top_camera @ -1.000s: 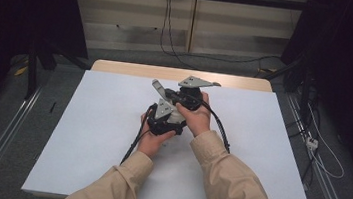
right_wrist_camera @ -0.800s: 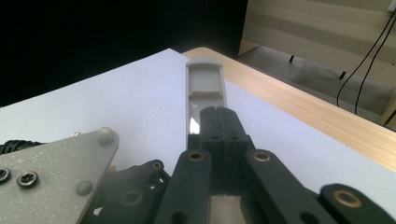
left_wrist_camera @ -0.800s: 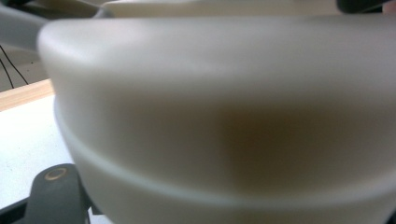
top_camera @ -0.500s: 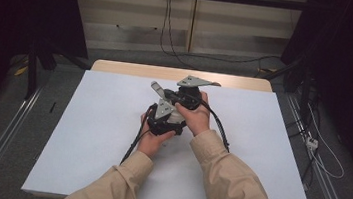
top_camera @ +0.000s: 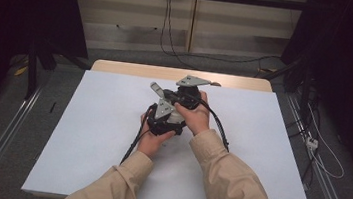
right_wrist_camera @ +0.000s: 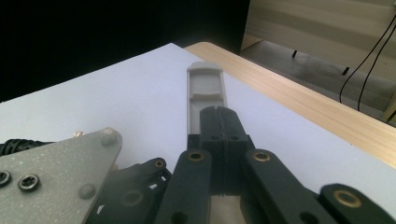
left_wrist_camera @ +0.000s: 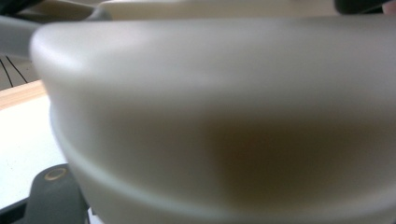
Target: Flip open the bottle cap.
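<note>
At the middle of the white table top (top_camera: pixel 85 134) a person holds both grippers close together. My right gripper (top_camera: pixel 158 89) points toward the far left corner. Its black jaws stand pressed together with nothing between them, and a grey fingertip (right_wrist_camera: pixel 206 86) reaches out past them over the bare sheet in the right gripper view (right_wrist_camera: pixel 217 123). My left gripper (top_camera: pixel 166 121) sits just nearer the person, right behind the right one. A pale blurred surface (left_wrist_camera: pixel 224 121) lies very close in front of its camera and hides its jaws.
A wooden table edge (top_camera: pixel 177 74) runs along the far side, beyond the white sheet. Black cables (top_camera: pixel 134 140) trail from the grippers toward the person. Metal rails (top_camera: pixel 4 135) run along the floor on both sides, and loose cables (top_camera: pixel 323 161) lie on the floor to the right.
</note>
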